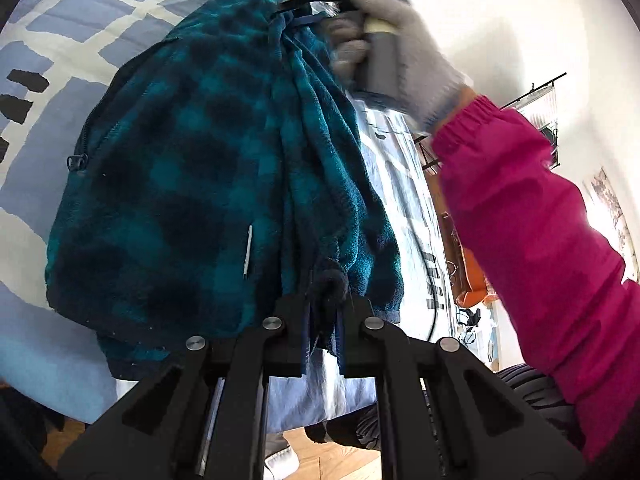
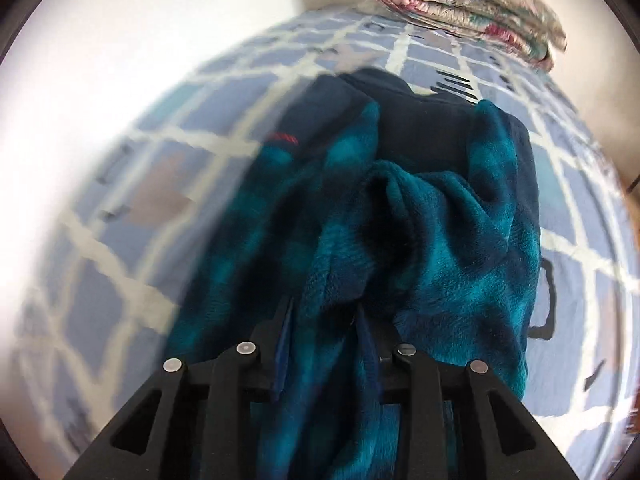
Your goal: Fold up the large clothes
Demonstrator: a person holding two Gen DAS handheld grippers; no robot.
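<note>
One teal and navy checked fleece jacket (image 1: 192,168) lies bunched on a bed (image 1: 52,52) with a blue and white grid cover. A small red label (image 2: 285,137) sits near its collar, too blurred to read; no other writing can be made out. The left gripper (image 1: 323,312) is clamped tight on a dark cuff or hem of the fleece at the near edge. The right gripper (image 2: 325,320), held by a grey-gloved hand (image 1: 404,44) with a pink sleeve (image 1: 532,216), stands partly open with a fold of fleece between its fingers; whether the pads press it cannot be told. One folded floral quilt (image 2: 468,4) lies at the bed's far right. The right wrist view is motion-blurred at its left.
</note>
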